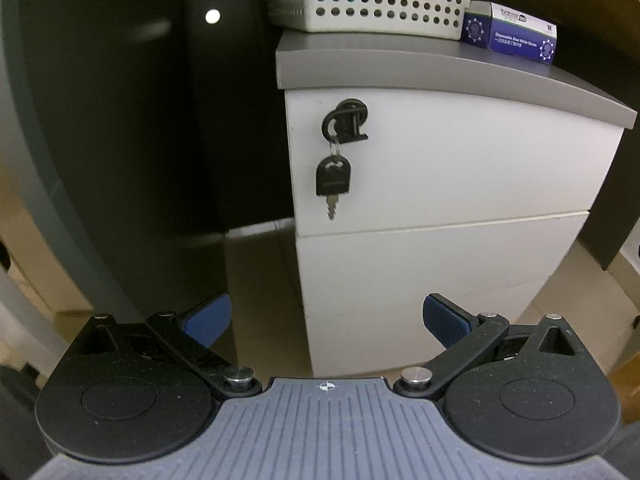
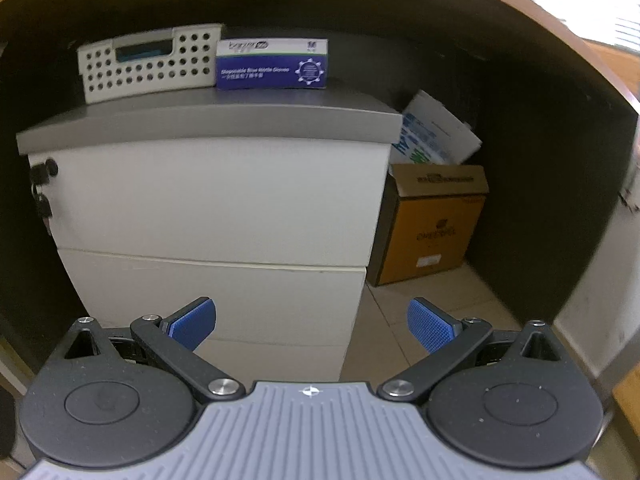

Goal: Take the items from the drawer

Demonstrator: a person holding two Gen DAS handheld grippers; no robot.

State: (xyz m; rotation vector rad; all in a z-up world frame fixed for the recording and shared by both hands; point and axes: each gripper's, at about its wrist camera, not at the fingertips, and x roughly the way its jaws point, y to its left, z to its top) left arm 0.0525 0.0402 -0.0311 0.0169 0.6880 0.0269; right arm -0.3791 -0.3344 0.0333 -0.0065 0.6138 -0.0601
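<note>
A white drawer cabinet with a grey top stands under a desk. Its top drawer (image 1: 460,156) and lower drawer (image 1: 420,280) are both closed; they also show in the right wrist view as top drawer (image 2: 224,200) and lower drawer (image 2: 224,296). A black key (image 1: 333,180) hangs from the lock (image 1: 347,120) at the top drawer's left edge. My left gripper (image 1: 327,320) is open and empty, in front of the lower drawer's left corner. My right gripper (image 2: 311,324) is open and empty, in front of the lower drawer's right side.
On the cabinet top sit a perforated white basket (image 1: 368,0) (image 2: 148,64) and a blue glove box (image 1: 512,32) (image 2: 272,64). A brown cardboard box (image 2: 432,224) and a white package (image 2: 436,132) stand on the floor right of the cabinet. A dark panel (image 1: 140,120) is to its left.
</note>
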